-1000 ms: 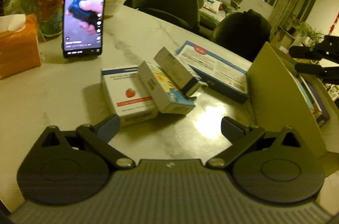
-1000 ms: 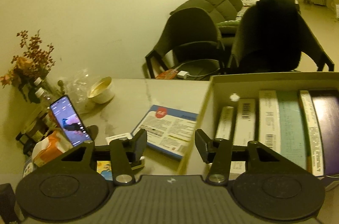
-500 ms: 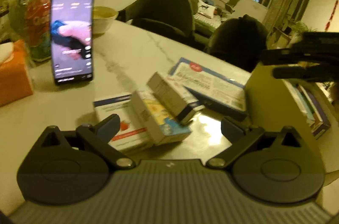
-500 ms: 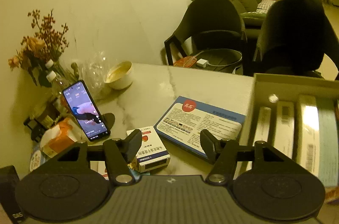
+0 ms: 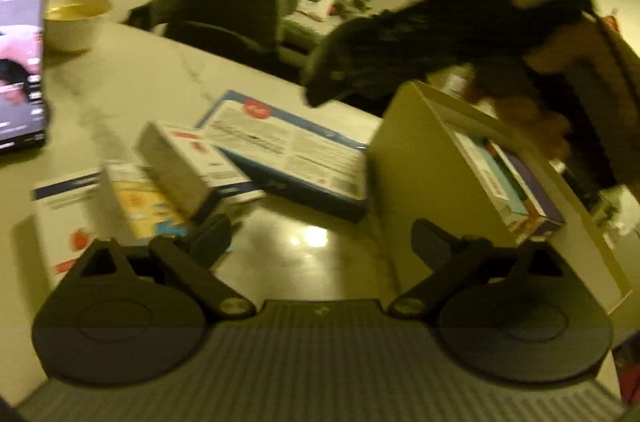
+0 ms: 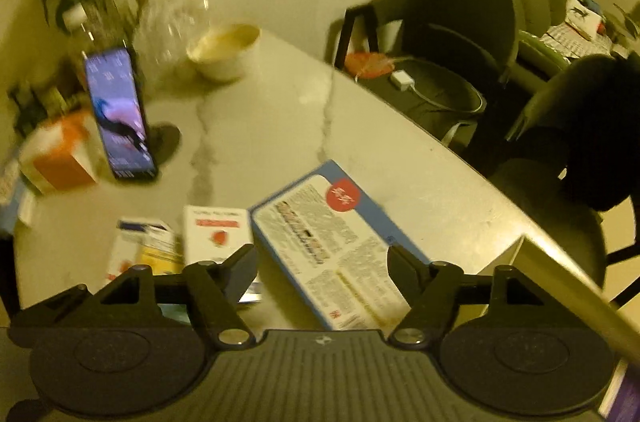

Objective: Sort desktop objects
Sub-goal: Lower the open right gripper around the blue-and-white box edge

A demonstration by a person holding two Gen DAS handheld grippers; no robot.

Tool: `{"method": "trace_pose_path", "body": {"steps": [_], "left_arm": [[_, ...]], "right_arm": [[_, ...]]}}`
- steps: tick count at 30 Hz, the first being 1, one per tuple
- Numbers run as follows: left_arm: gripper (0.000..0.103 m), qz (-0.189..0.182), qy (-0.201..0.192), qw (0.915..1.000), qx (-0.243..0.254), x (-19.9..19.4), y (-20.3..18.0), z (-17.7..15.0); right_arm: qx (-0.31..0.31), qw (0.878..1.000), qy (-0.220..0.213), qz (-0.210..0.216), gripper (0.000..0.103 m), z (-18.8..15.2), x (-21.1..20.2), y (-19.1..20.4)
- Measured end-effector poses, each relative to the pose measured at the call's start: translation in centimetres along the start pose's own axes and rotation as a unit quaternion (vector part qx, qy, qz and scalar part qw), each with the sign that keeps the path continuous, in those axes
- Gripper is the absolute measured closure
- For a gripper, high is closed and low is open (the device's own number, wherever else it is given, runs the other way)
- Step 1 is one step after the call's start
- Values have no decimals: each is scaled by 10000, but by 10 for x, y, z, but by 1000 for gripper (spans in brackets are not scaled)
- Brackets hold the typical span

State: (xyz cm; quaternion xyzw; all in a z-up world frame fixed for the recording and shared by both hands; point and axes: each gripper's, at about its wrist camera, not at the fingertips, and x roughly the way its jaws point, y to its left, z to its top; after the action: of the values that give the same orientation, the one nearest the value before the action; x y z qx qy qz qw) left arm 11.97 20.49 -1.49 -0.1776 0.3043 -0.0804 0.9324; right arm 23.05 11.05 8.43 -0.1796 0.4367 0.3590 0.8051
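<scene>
Right wrist view: the right gripper (image 6: 322, 264), jaws just widening and empty, hangs over the flat blue box (image 6: 332, 242) (lying beside the cardboard box (image 5: 408, 158)); the left gripper (image 5: 322, 242) stands wide, holding nothing

Bare tabletop (image 6: 280, 126) btwn phone (image 6: 118, 114) & flat blue box (image 6: 332, 246); storage box wall (image 5: 404, 158) blocking right side.

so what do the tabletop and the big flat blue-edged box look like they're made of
The pale tabletop looks like polished marble or a marble-look slab: grey veins run across it and it shows a bright glare spot. The big flat blue-edged box looks like printed cardboard with a smooth, possibly coated face: sharp folded edges, dense print, a red round label.
</scene>
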Motion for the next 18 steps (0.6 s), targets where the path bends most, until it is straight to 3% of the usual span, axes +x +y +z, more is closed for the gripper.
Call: {"method": "trace_pose_path", "body": {"steps": [4,8,11,13,18], "left_arm": [[9,-424,74,9990,-105,16,1,1],[9,-658,235,9972,-254,35,4,2],[8,-610,290,9972,-306,46,4,4],[7,-556,320,9974,-320,52,3,6],[3,-478,423,9975,-309,65,-1,11]], "right_arm": [[-72,9998,187,-69,29,9,19,-11],[285,9984,391,276,29,19,36,-32],[738,9937,566,627,28,28,49,-52],[679,9941,603,600,22,33,55,-56],[430,9941,832,554,21,38,74,-52]]}}
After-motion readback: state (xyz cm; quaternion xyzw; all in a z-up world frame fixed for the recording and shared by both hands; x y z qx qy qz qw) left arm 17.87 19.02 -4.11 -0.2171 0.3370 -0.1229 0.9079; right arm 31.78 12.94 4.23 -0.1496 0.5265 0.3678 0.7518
